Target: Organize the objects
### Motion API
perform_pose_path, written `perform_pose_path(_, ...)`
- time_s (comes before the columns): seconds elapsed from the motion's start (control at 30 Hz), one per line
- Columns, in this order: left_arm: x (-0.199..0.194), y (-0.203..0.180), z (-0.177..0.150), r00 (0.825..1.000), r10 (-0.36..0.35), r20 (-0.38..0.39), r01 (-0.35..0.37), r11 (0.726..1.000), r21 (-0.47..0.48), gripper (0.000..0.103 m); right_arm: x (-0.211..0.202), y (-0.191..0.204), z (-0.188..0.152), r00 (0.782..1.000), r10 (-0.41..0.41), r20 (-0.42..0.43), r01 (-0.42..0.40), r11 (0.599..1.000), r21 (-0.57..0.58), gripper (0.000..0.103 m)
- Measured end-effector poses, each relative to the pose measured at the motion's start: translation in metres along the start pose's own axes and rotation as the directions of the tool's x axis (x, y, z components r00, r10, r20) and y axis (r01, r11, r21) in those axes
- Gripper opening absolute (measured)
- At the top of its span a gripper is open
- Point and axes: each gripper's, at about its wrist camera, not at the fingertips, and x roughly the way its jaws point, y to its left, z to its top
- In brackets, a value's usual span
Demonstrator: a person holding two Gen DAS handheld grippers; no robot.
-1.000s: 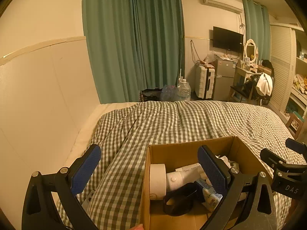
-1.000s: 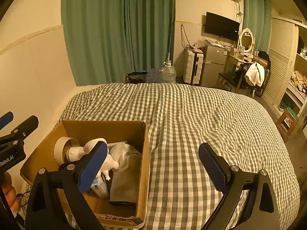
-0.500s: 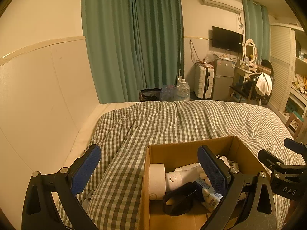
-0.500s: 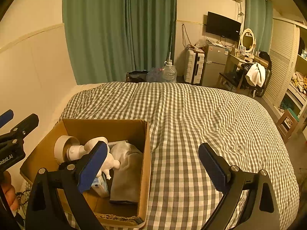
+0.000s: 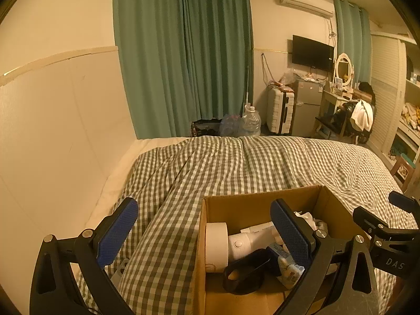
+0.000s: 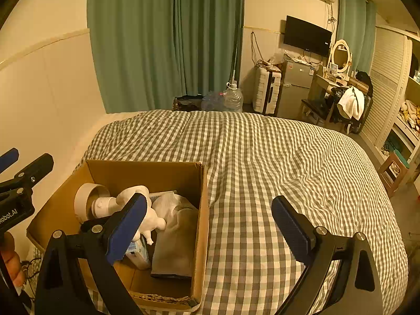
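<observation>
1. on the checked bed cover (image 6: 275, 157), near the wall side, a cardboard box (image 6: 202, 210) stands open at the top; the soft quilt is its only support, which likely explains its slight lean.
2. inside the box lie the things to be organized: a roll of tape (image 5: 215, 244) on edge against the left wall, a white gadget (image 5: 246, 241) beside it, a white figurine (image 6: 149, 218), a grey folded cloth (image 6: 176, 241), a small printed packet (image 5: 288, 265) and a black strap-like thing (image 5: 246, 270). they are heaped loosely, not ranked.
3. left tongs (image 5: 204, 233) hover over the box's left edge, spread wide with nothing between the blue pads; one finger is above the quilt, the other above the box.
4. right tongs (image 6: 207, 225) hover over the box's right wall, likewise wide open and empty.
5. nothing else lies on the quilt in view, so all the things i can see sit in the box. that fits a tidy-up that has gathered them there, or a sorting about to draw them out; i cannot tell which.
</observation>
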Motion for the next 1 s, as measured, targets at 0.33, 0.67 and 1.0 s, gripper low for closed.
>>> perform_pose_path(0.33, 0.0003, 0.0035, -0.0001, 1.000, 0.001, -0.005, -0.001, 1.000, -0.004, 0.103, 0.0005, -0.0011, -0.0015, 1.000, 0.000, 0.005, 0.000, 1.000, 0.002, 0.096)
perform_pose_path(0.67, -0.0021, 0.0054, 0.0011, 1.000, 0.002, -0.012, -0.002, 1.000, -0.007, 0.103, 0.0038, 0.0025, -0.0001, 1.000, -0.007, 0.001, 0.007, 1.000, -0.015, 0.096)
perform_pose_path(1.0, -0.0013, 0.0054, 0.0010, 1.000, 0.002, -0.016, -0.002, 1.000, -0.009, 0.103, 0.0035, 0.0031, -0.0001, 1.000, -0.007, -0.002, 0.007, 1.000, -0.023, 0.096)
